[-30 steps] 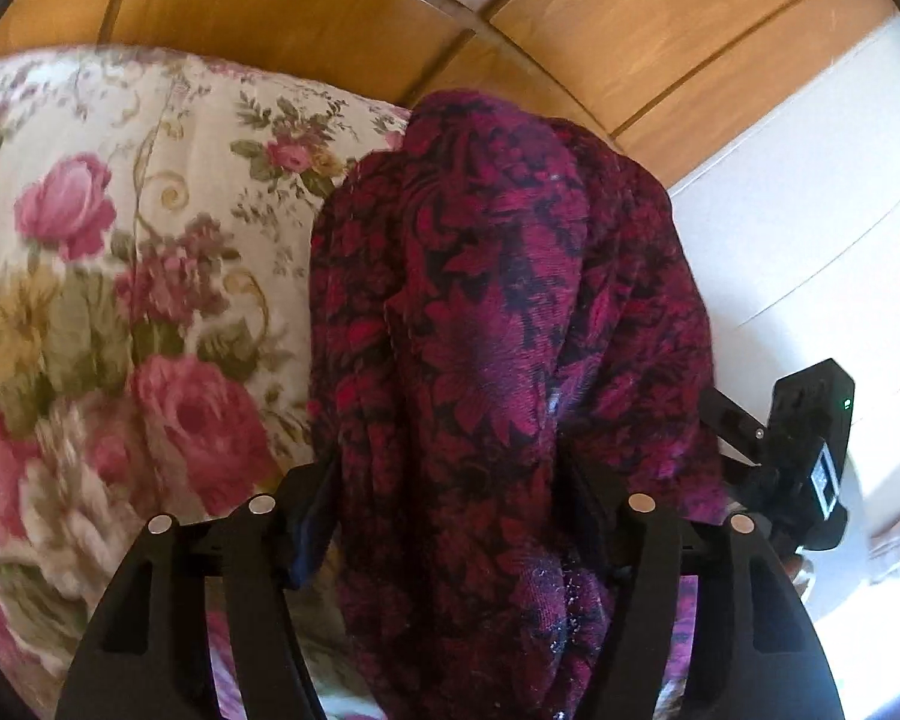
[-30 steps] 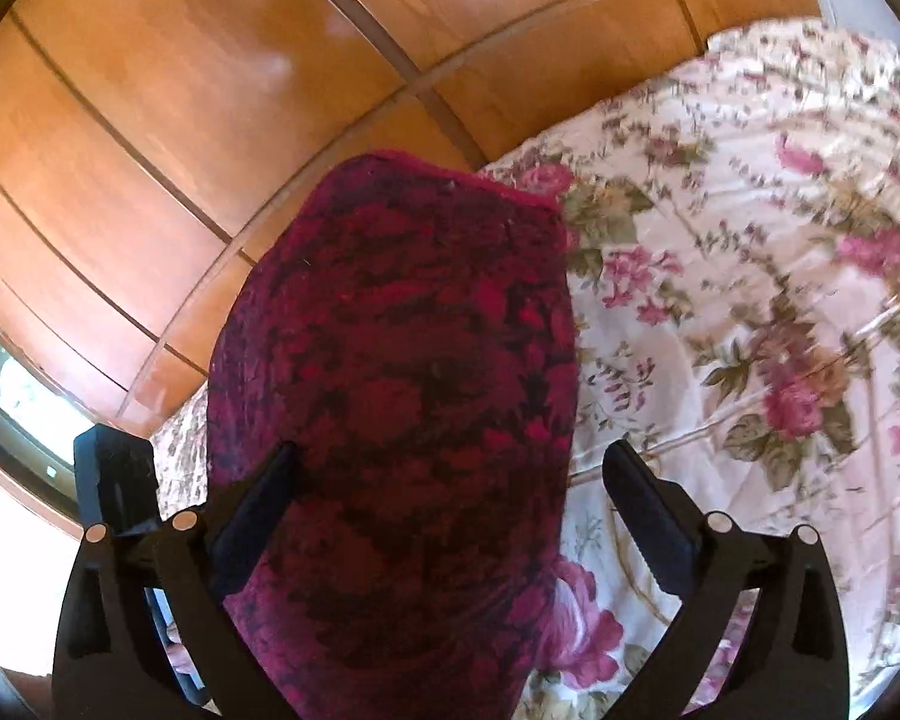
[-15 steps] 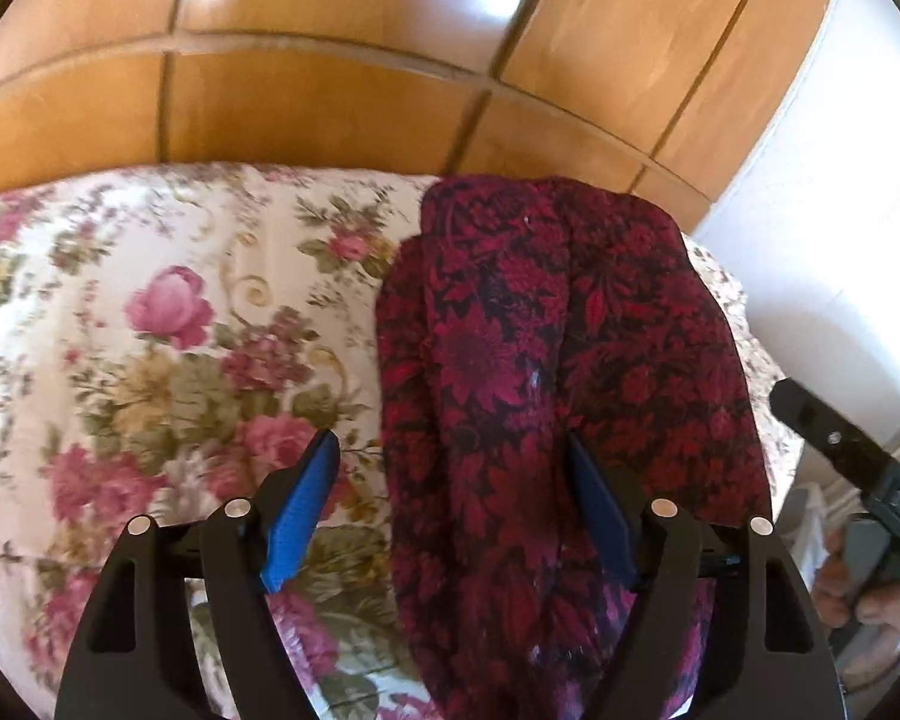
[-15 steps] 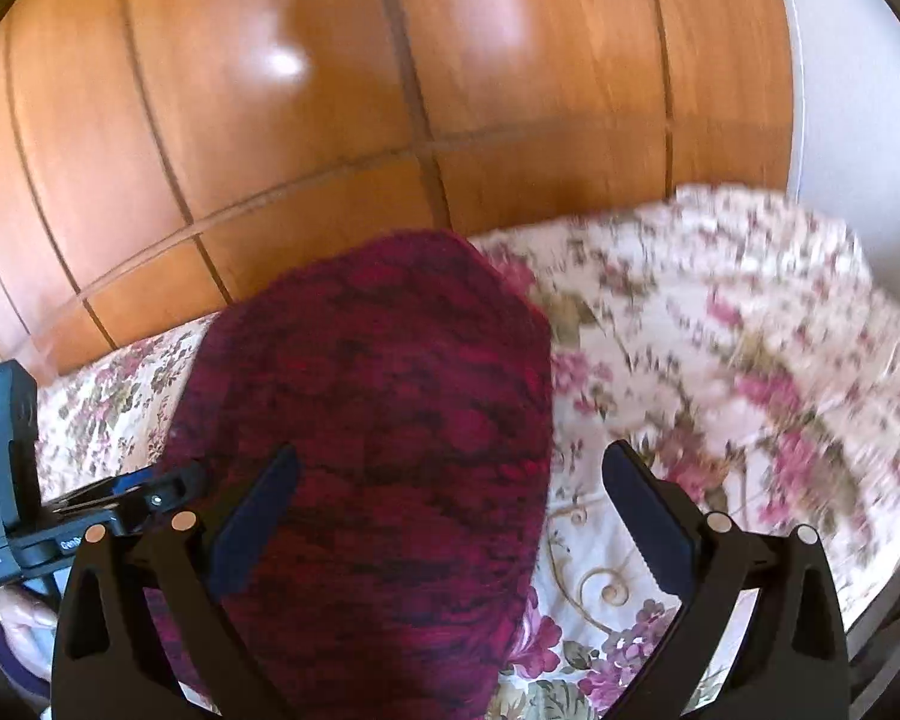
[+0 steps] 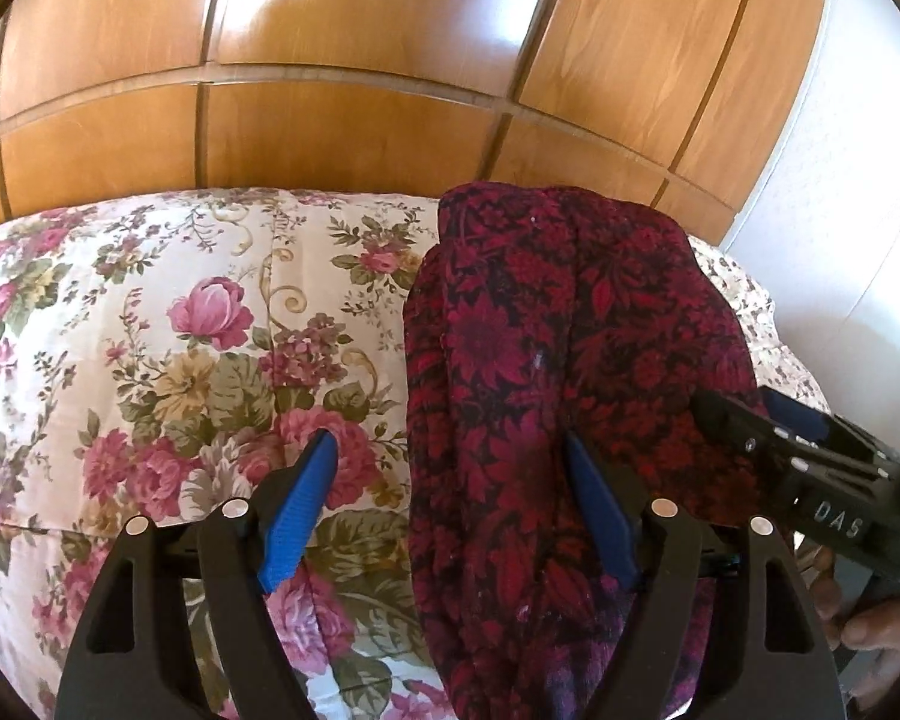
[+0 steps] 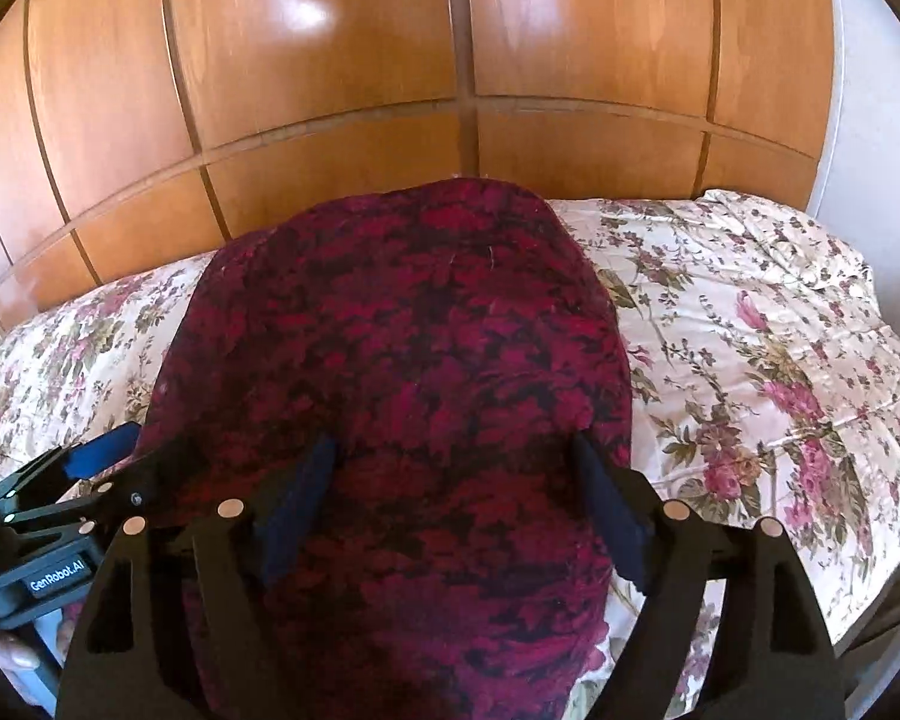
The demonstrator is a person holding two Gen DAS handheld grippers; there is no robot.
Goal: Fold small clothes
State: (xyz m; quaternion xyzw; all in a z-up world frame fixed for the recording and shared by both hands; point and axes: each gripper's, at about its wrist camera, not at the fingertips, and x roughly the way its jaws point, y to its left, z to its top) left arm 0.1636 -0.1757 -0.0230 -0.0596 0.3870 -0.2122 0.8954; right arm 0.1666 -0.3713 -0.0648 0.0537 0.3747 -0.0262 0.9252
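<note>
Lying as a long folded strip on the floral bedspread (image 5: 150,312), the crimson floral garment (image 5: 570,360) looks partly folded, with left claw (image 5: 450,498) spread astride one edge and right claw (image 6: 450,480), lately narrowing, spread loosely across its width.

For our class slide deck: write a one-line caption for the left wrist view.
Open left tongs above a folded dark red floral garment lying on a rose-print bedspread.
</note>
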